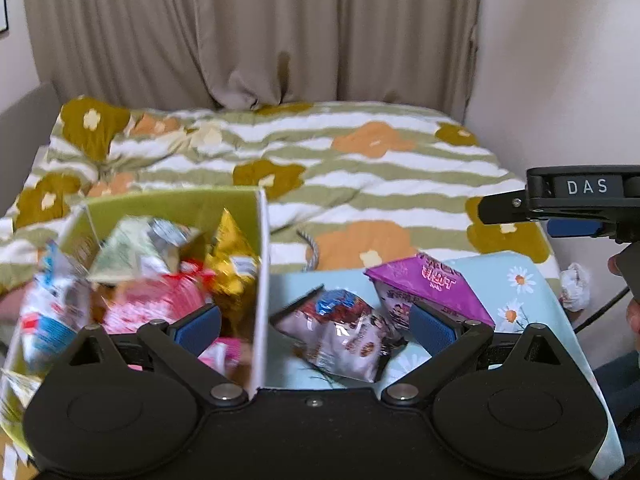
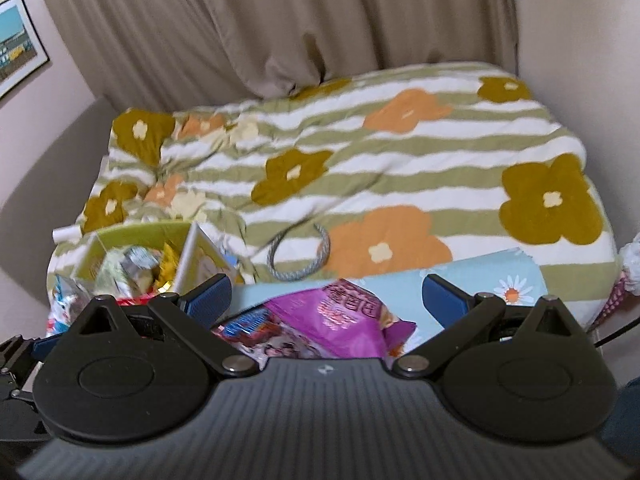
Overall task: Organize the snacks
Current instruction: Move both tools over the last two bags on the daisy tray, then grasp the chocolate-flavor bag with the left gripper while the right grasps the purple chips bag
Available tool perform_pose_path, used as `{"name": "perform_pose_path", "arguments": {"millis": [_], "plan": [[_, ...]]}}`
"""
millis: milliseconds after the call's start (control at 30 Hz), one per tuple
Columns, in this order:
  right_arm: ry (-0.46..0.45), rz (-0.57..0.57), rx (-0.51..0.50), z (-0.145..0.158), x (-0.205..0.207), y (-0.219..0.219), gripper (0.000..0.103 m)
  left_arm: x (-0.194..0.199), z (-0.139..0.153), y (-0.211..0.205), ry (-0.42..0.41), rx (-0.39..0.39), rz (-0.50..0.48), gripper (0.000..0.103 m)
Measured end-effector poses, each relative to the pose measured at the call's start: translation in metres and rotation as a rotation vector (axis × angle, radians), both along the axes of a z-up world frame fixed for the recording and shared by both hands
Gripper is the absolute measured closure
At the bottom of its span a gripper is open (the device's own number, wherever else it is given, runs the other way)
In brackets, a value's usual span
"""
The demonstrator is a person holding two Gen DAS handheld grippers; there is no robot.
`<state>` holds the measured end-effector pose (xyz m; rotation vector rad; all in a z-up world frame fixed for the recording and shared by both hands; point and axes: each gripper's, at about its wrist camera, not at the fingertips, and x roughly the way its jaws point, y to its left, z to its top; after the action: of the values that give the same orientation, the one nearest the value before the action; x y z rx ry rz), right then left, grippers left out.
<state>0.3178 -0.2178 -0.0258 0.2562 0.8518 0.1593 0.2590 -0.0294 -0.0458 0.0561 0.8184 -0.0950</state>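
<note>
Left wrist view: my left gripper (image 1: pixel 316 328) has jaws spread wide, holding nothing. The box's white right wall runs straight up between the jaws. Left pad sits over the green box (image 1: pixel 168 208), which is already stuffed with packets: gold pack (image 1: pixel 232 252), pink pack (image 1: pixel 160 300), pale green one (image 1: pixel 128 252), blue-white one (image 1: pixel 44 312) at the far left side. Box contents are motion-blurred, so I can't read labels. Right of the wall, between the jaws and toward my right pad, the grey-white snack bag (image 1: pixel 340 336) lies flat on the light-blue daisy cloth (image 1: pixel 520 280). The purple snack bag (image 1: pixel 432 292) lies just beyond and right of it, touching or overlapping the right pad from this angle. The right gripper (image 1: pixel 560 200) shows at the far right edge, above the cloth.

Right wrist view: my right gripper (image 2: pixel 326 300) also has jaws wide, empty. The purple snack bag (image 2: pixel 344 320) sits right between the jaws, close in; the grey-white bag (image 2: pixel 256 328) peeks out at the left pad. The green box (image 2: pixel 132 248) is off beyond the left jaw. A grey cord loop (image 2: pixel 300 256) lies on the floral bedspread (image 2: pixel 400 152) ahead.

Step, as I read it: mid-sort, two loose bags left outside the box. Next: drop the right jaws onto the purple bag, pinch a crinkly edge, lift clear, carry left over the box wall, release. Box is near full, so I expect it to sit on top.
</note>
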Motion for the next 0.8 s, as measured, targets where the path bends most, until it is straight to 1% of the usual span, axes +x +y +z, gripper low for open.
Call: {"name": "perform_pose_path", "arguments": {"millis": [200, 300, 400, 467, 533, 600, 700, 733, 800], "plan": [[0.083, 0.125, 0.029, -0.034, 0.037, -0.013, 0.000, 0.021, -0.032, -0.029, 0.073, 0.015, 0.094, 0.001], [0.122, 0.201, 0.040, -0.051, 0.051, -0.013, 0.000, 0.032, -0.052, -0.037, 0.116, 0.005, 0.146, 0.001], [0.153, 0.278, 0.041, -0.065, 0.063, -0.009, 0.000, 0.040, -0.073, -0.041, 0.134, -0.002, 0.209, 0.001], [0.162, 0.328, 0.038, -0.073, 0.070, -0.005, 0.000, 0.044, -0.085, -0.044, 0.132, -0.001, 0.258, 0.001], [0.167, 0.370, 0.038, -0.079, 0.075, -0.002, 0.000, 0.047, -0.092, -0.051, 0.098, 0.057, 0.301, 0.001], [0.172, 0.407, 0.035, -0.084, 0.081, 0.001, 0.000, 0.052, -0.096, -0.058, 0.068, 0.103, 0.318, 0.001], [0.182, 0.462, 0.029, -0.091, 0.086, 0.005, 0.000, 0.058, -0.102, -0.066, 0.045, 0.167, 0.350, 0.001], [0.183, 0.481, 0.025, -0.093, 0.087, 0.006, 0.000, 0.059, -0.104, -0.067, 0.043, 0.180, 0.352, 0.001], [0.188, 0.508, 0.022, -0.096, 0.089, 0.008, 0.000, 0.056, -0.105, -0.071, 0.041, 0.158, 0.343, 0.001]]}}
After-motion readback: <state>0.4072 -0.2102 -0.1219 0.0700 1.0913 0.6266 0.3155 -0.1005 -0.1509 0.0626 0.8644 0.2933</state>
